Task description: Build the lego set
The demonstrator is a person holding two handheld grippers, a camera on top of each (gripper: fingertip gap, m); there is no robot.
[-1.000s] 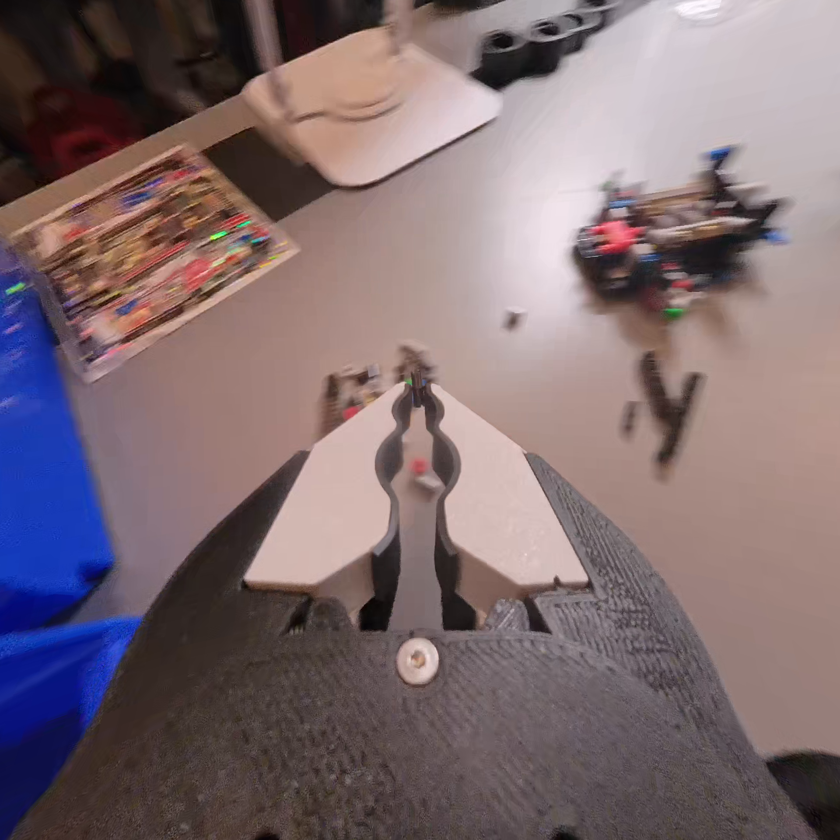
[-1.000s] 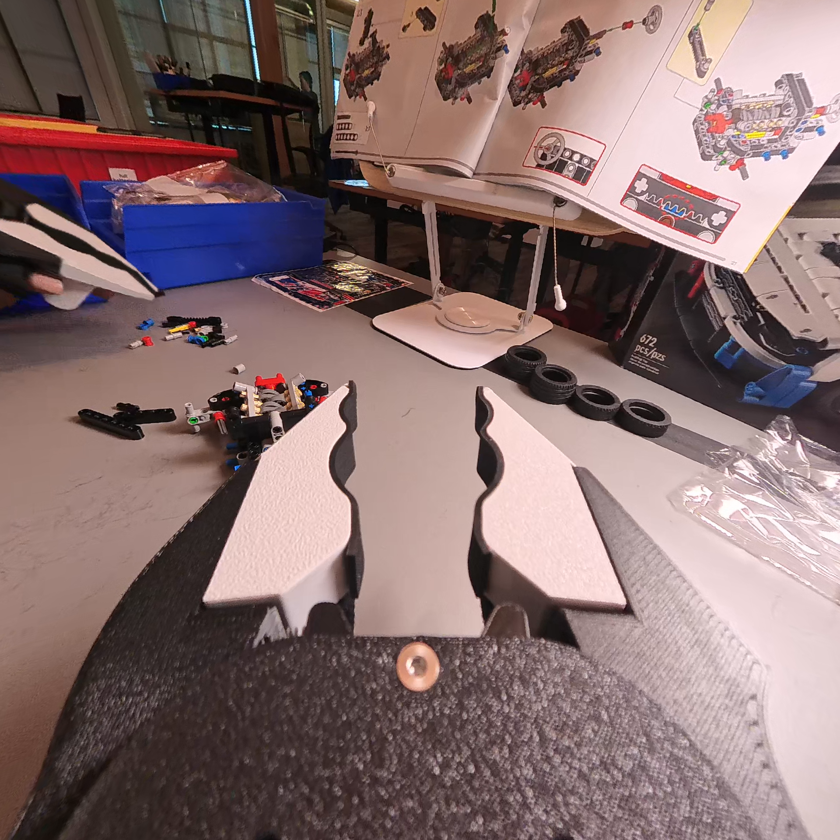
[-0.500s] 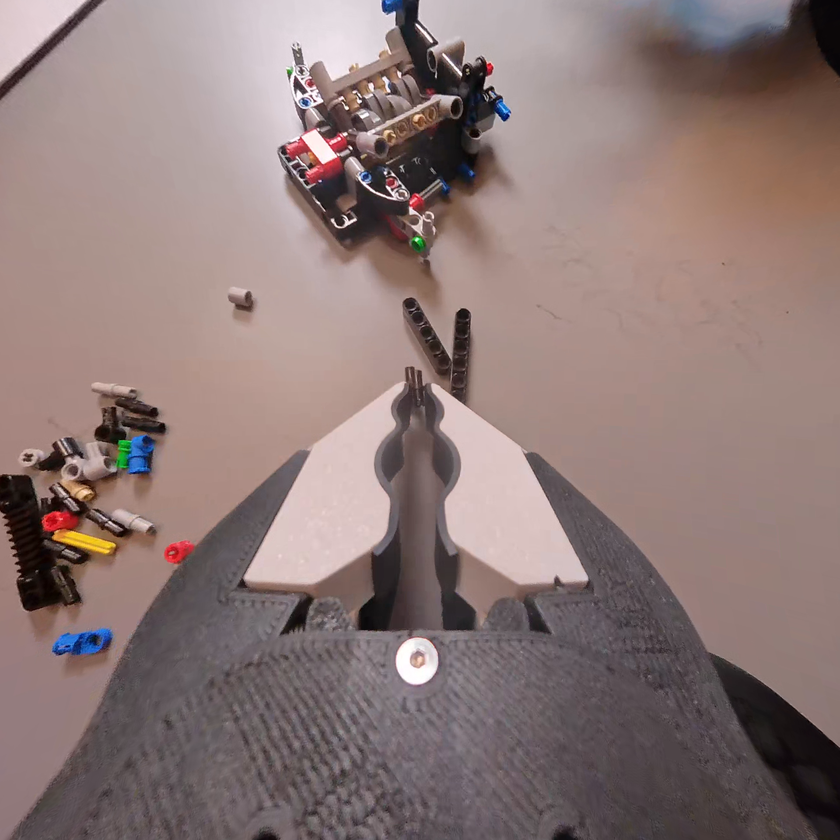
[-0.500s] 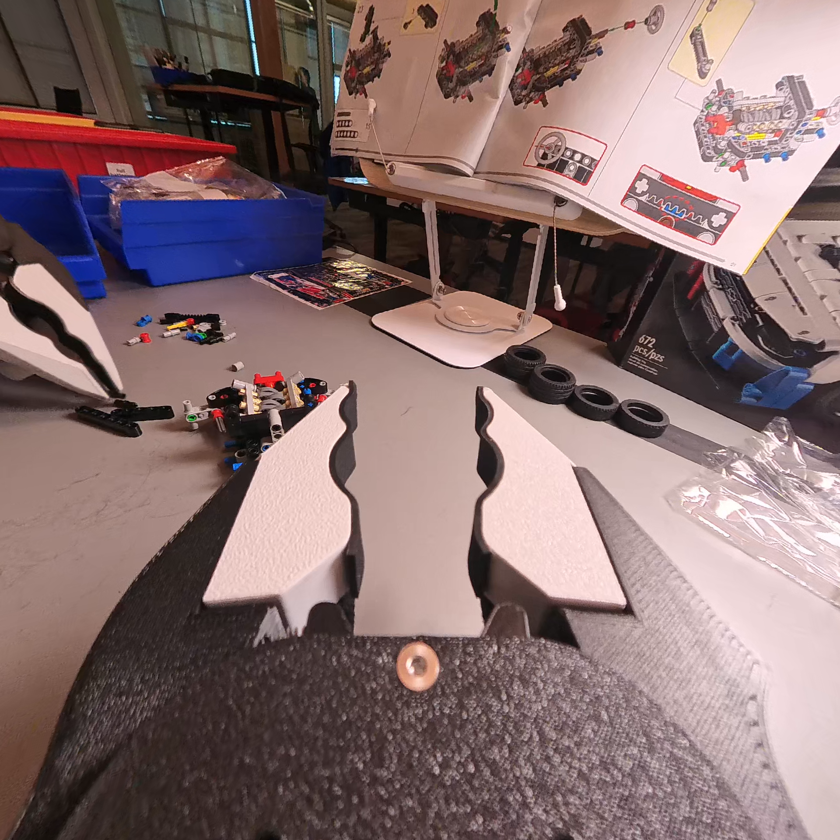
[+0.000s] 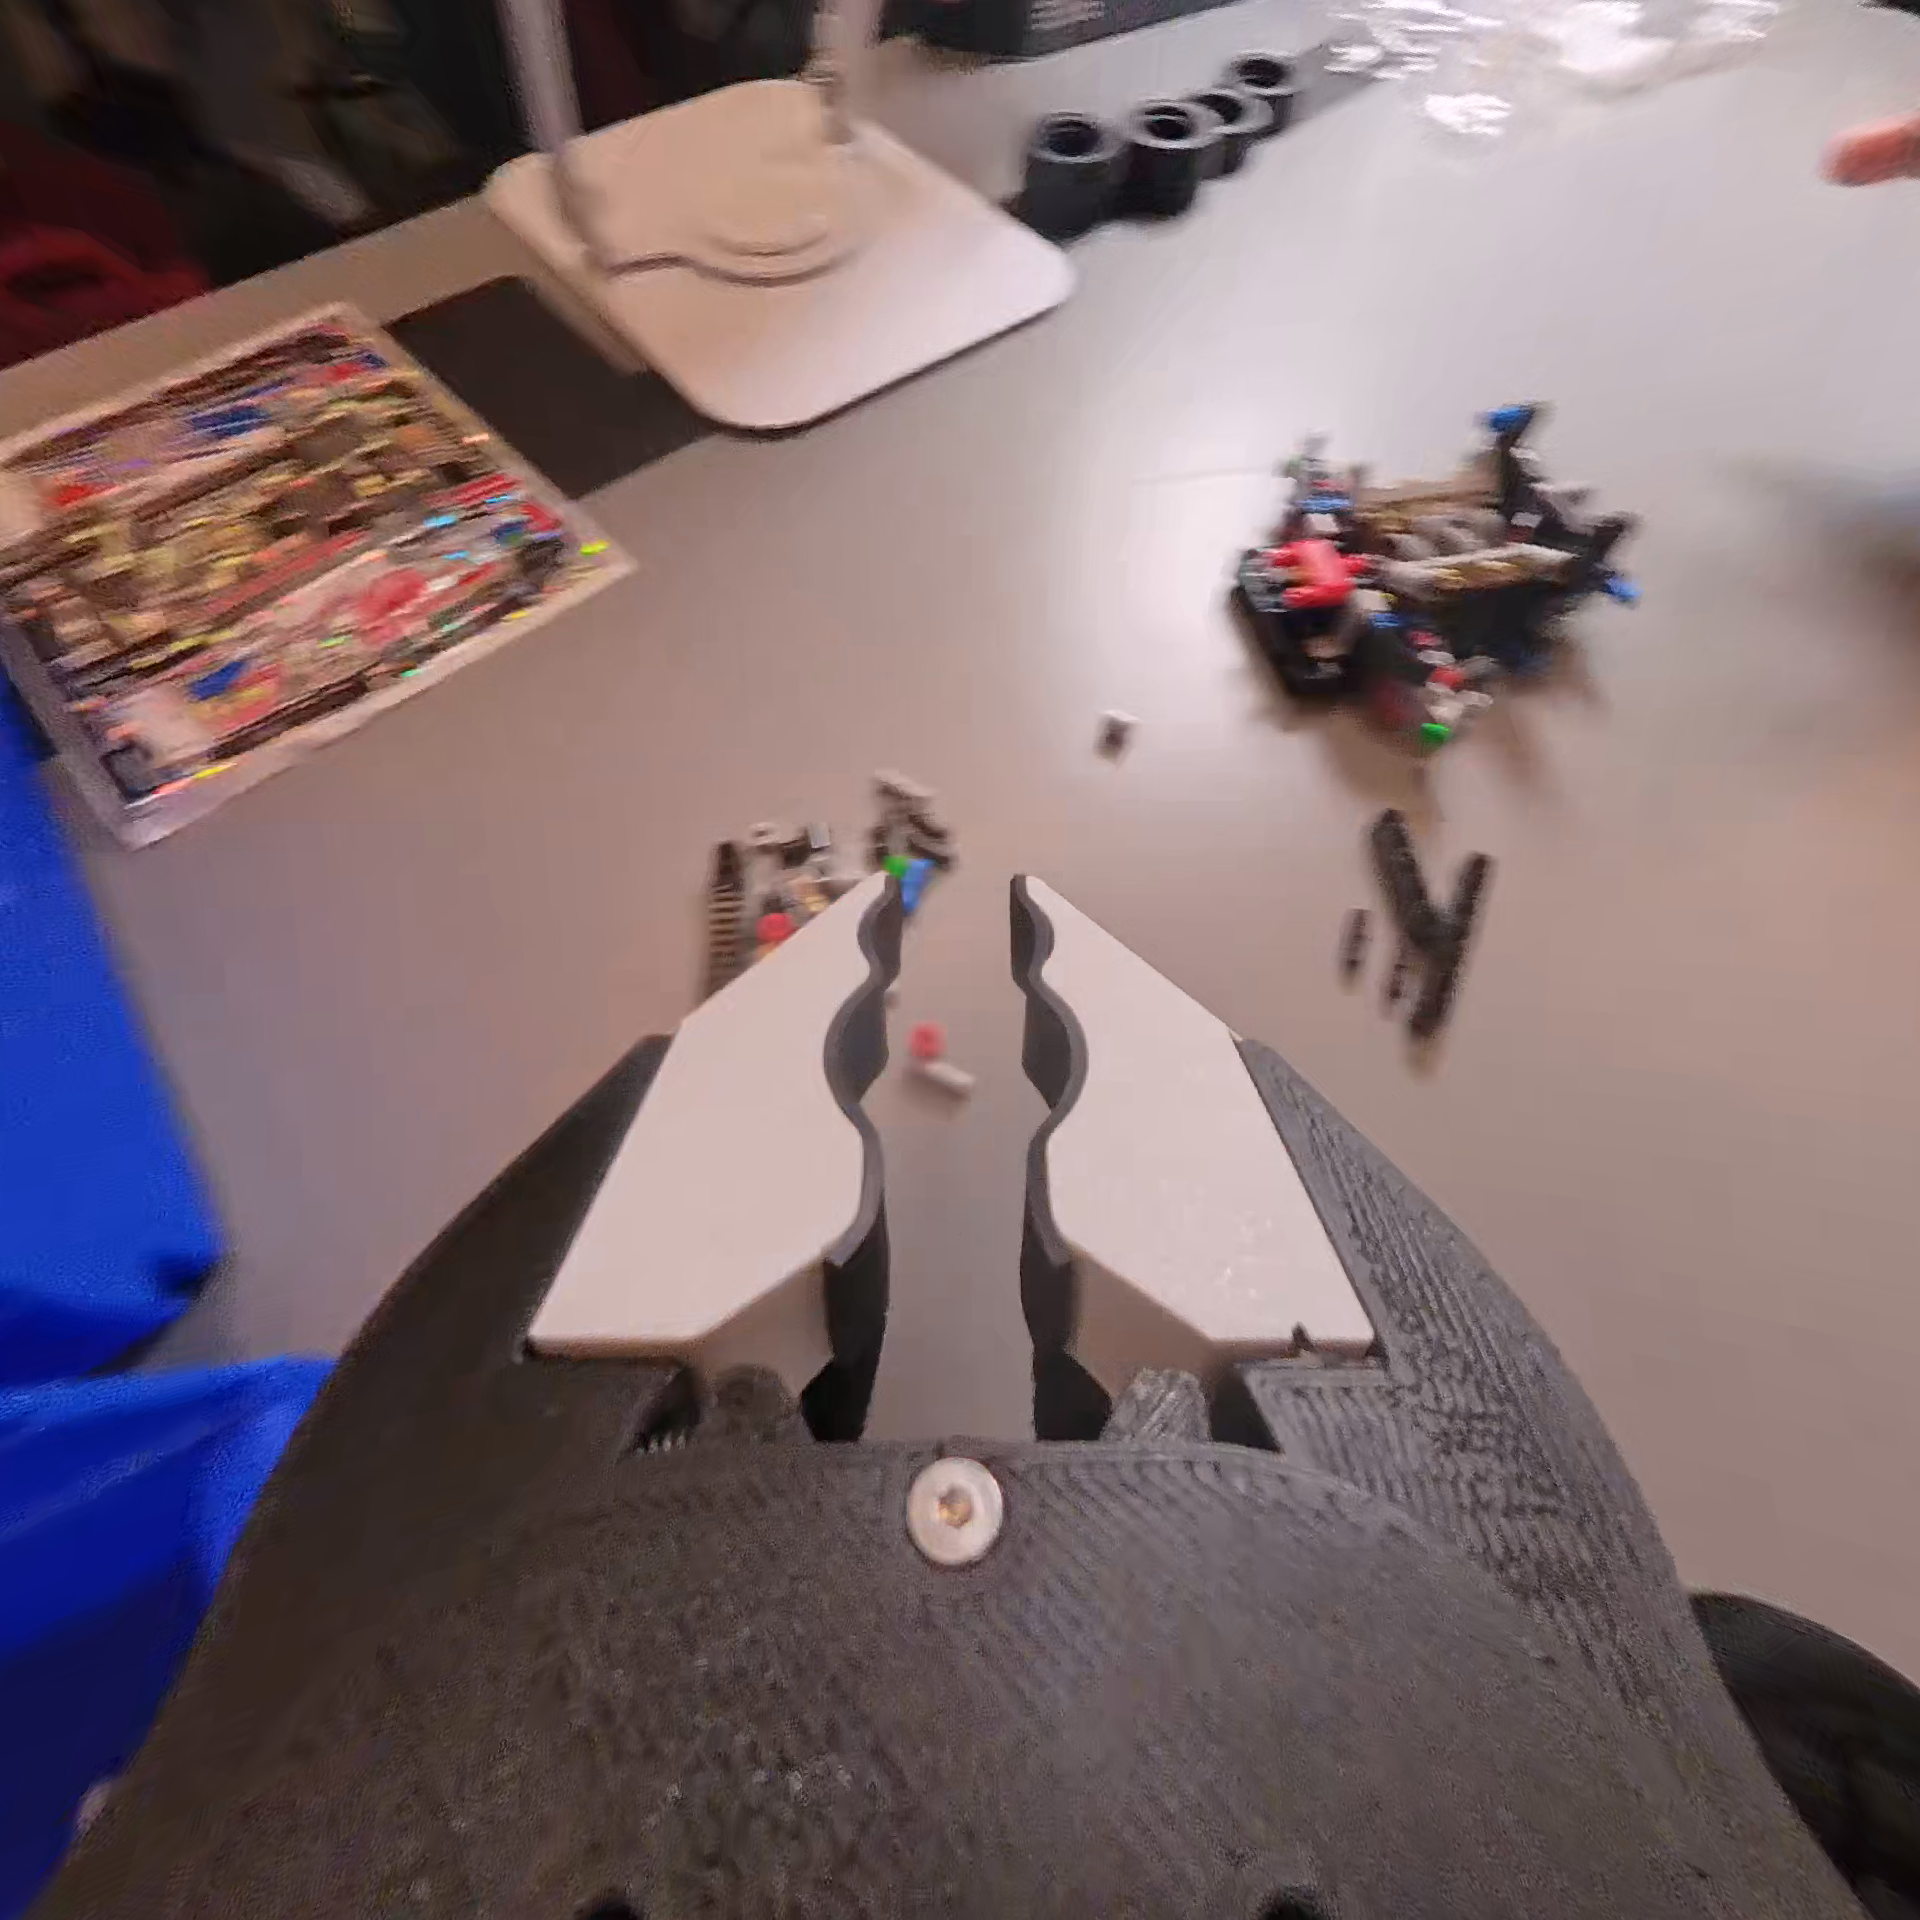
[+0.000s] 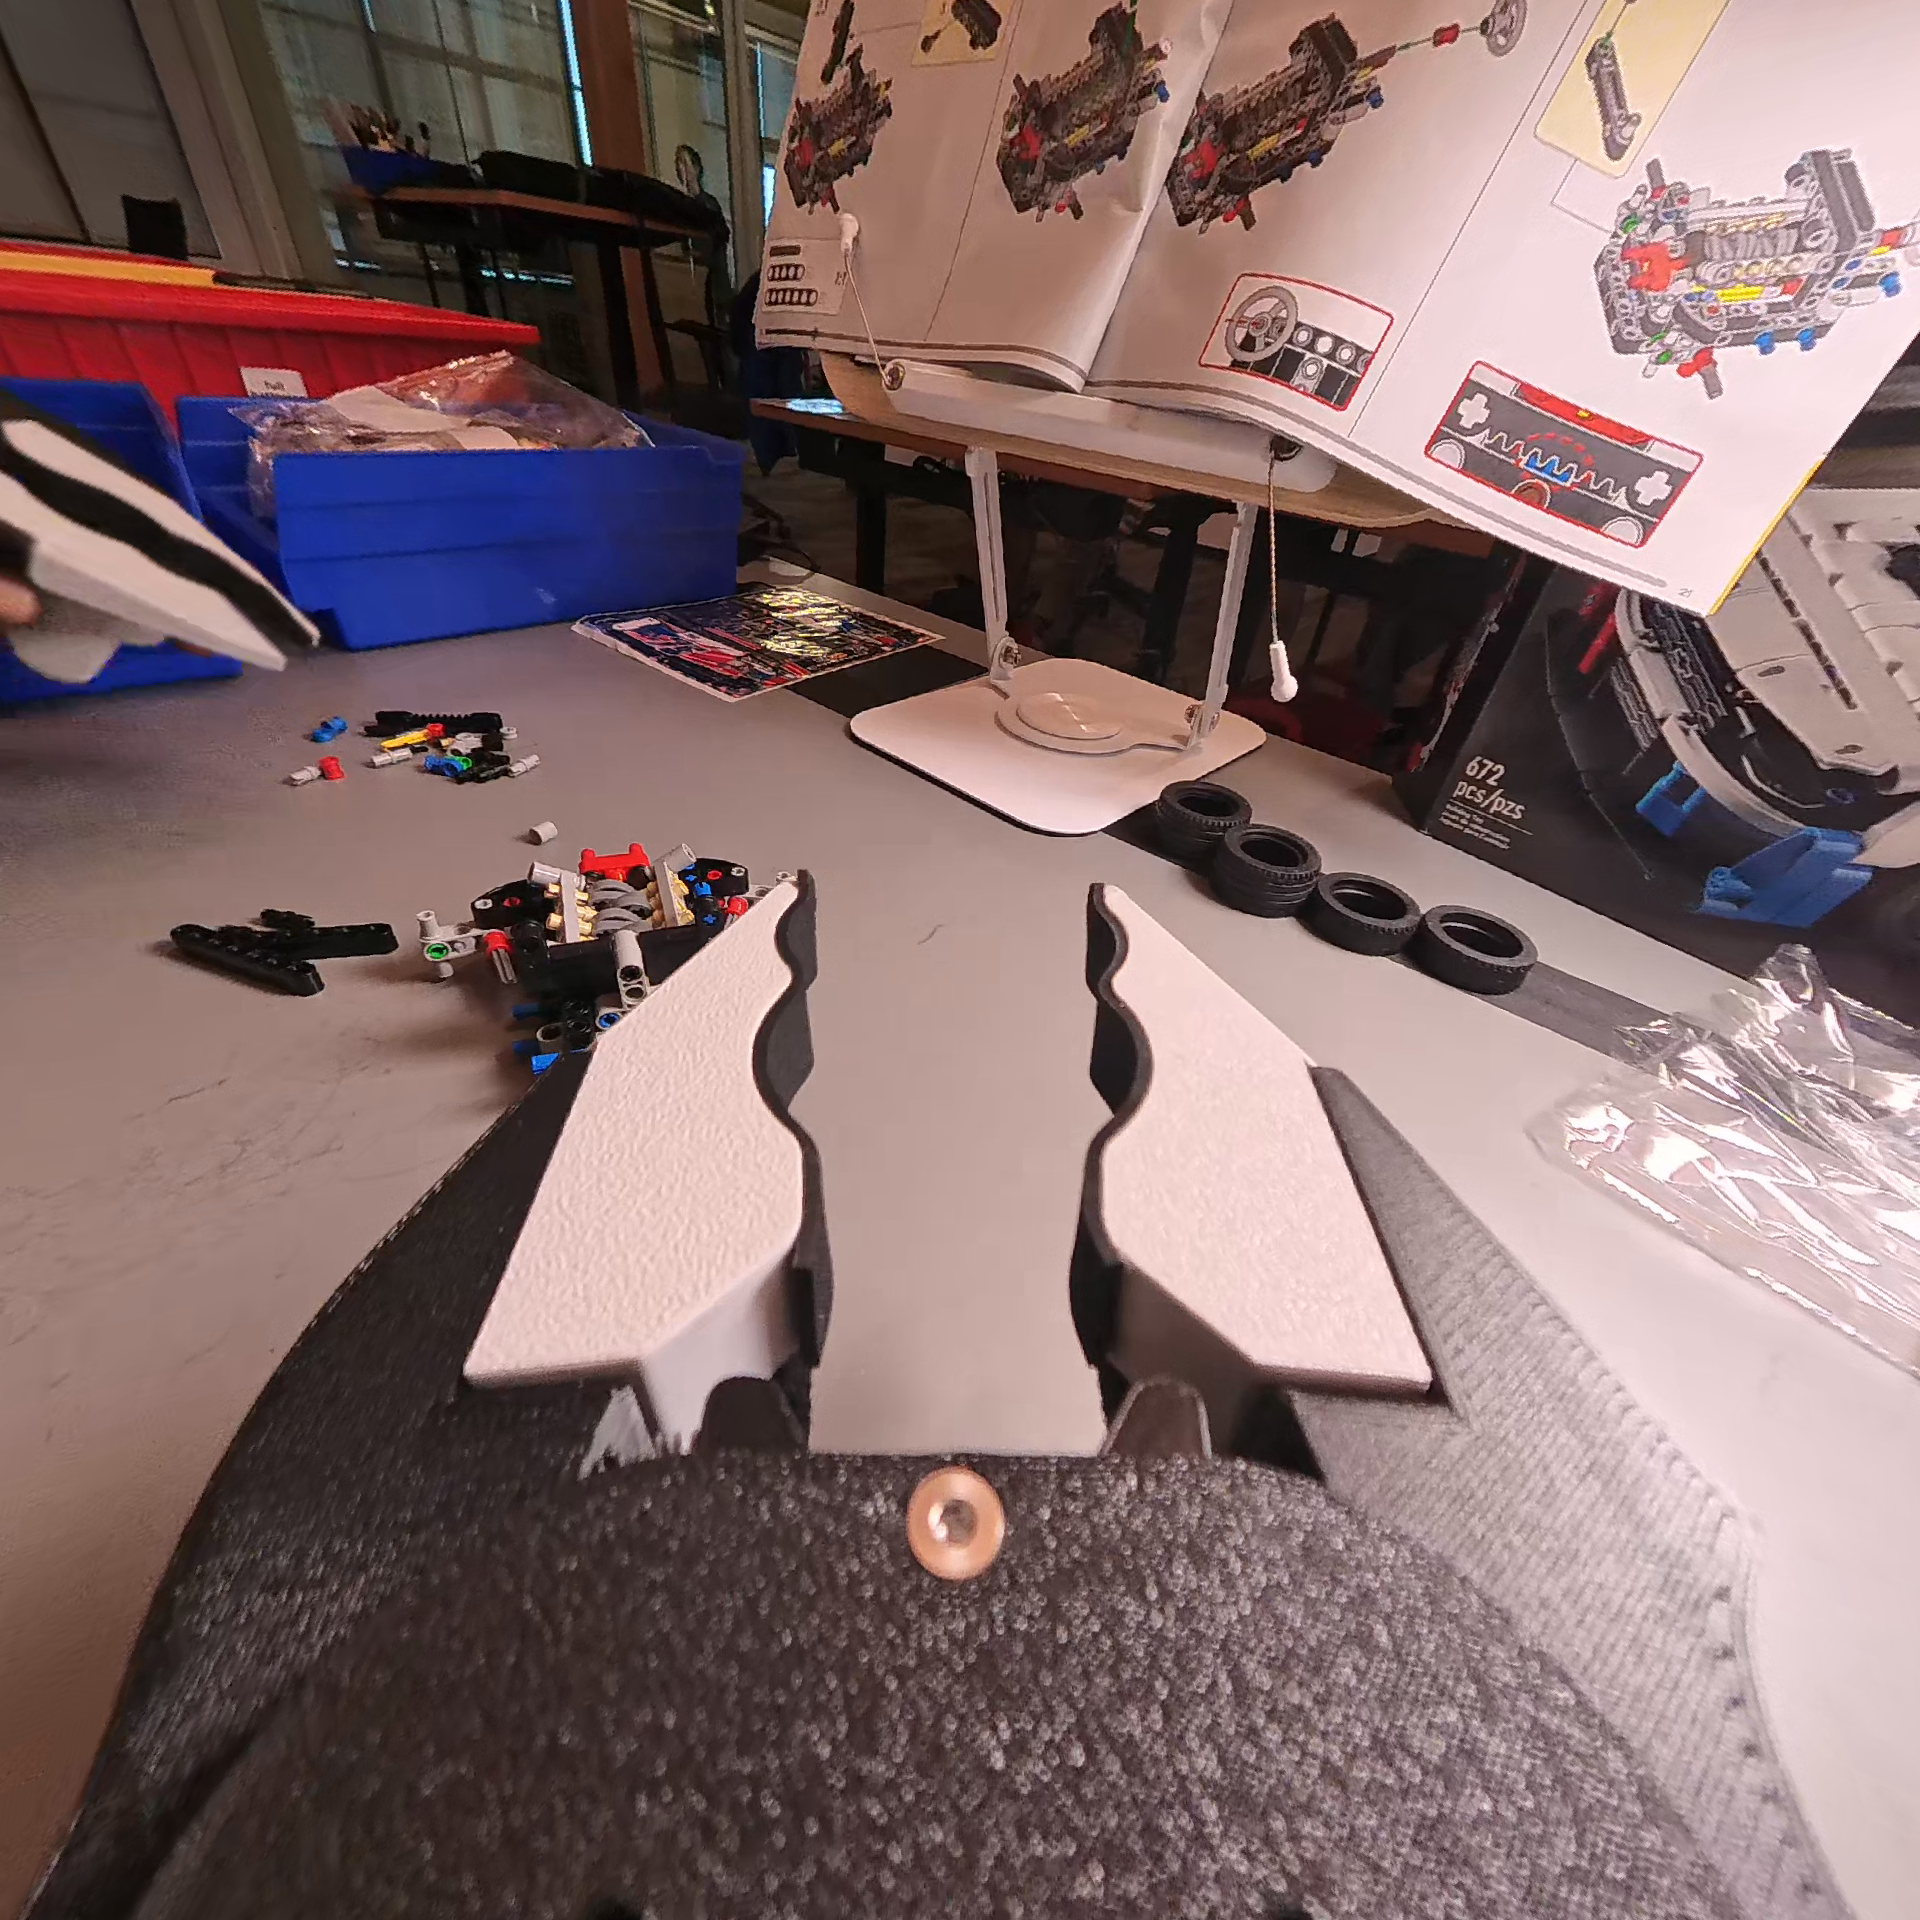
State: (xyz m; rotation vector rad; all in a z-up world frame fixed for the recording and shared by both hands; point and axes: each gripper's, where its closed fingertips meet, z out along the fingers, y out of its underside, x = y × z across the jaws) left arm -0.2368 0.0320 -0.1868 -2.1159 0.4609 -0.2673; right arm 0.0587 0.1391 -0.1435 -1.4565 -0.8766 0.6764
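My left gripper point(image 5: 953, 881) is open and empty, held above the table beside a pile of small loose parts point(image 5: 831, 883). A red piece point(image 5: 925, 1039) and a grey pin point(image 5: 951, 1078) lie on the table, seen between its fingers. The partly built lego assembly point(image 5: 1423, 592) sits to the right, with two black beams point(image 5: 1423, 925) in front of it. My right gripper point(image 6: 948, 885) is open and empty, low over the table, just right of the assembly point(image 6: 613, 914). The left gripper point(image 6: 156, 582) shows at the far left of the right wrist view, above the loose parts point(image 6: 436, 743).
An open instruction booklet point(image 6: 1351, 208) rests on a white stand point(image 5: 790, 270). Several black tyres point(image 6: 1351, 904) lie in a row by it. A sticker sheet point(image 5: 260, 561), blue bins point(image 6: 499, 520), the set's box point(image 6: 1662, 748) and a clear plastic bag point(image 6: 1766, 1122) ring the work area. Some 35 cm of space lies between my two pairs of fingers.
My left gripper swung from the black beams back over the loose parts pile and opened. The small black pin it held is gone from its jaws. The right gripper has not moved.
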